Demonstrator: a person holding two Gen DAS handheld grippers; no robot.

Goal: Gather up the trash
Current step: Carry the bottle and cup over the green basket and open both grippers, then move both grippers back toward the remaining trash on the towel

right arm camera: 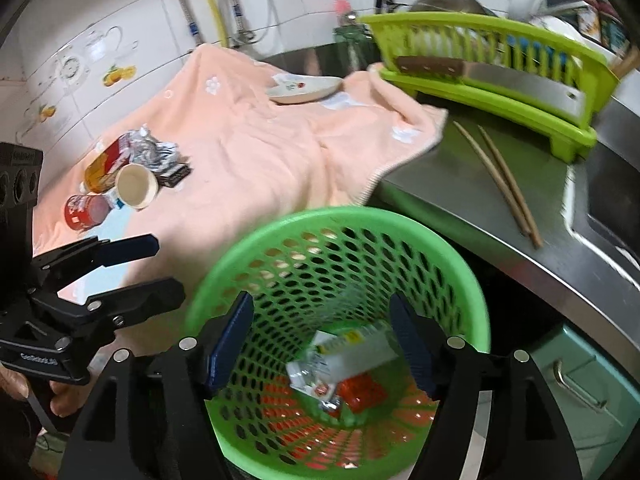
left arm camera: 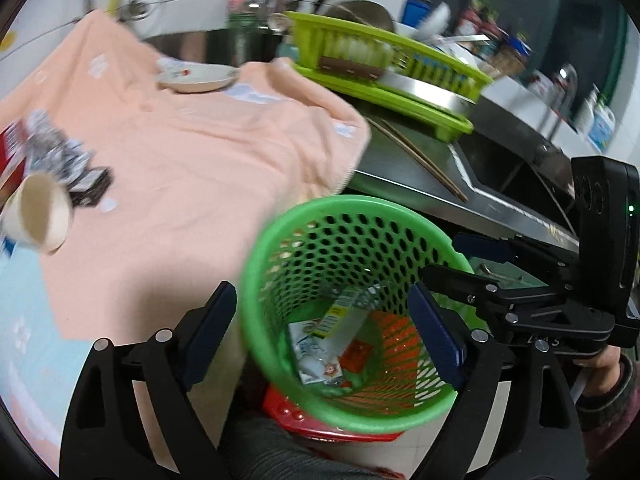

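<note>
**Both grippers over basket, jaws released**

Left gripper [left arm camera: 324,332] and right gripper [right arm camera: 322,340]: jaws spread, gripping nothing. Green mesh basket [right arm camera: 476,300] directly below both; cartons and wrappers [right arm camera: 340,364] lie inside. Remaining trash: paper cup [right arm camera: 136,186], foil [right arm camera: 150,150], beyond-left on peach towel [right arm camera: 256,160].

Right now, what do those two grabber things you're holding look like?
Both are black plastic. The left gripper and the right gripper each have two fingers with flat dark-blue pads, silver rivets and triangular cut-outs. From the left wrist view, the right gripper's black body carries a boxy block with round holes and a small green light. A dark knitted cuff covers the wrist behind it.
</note>
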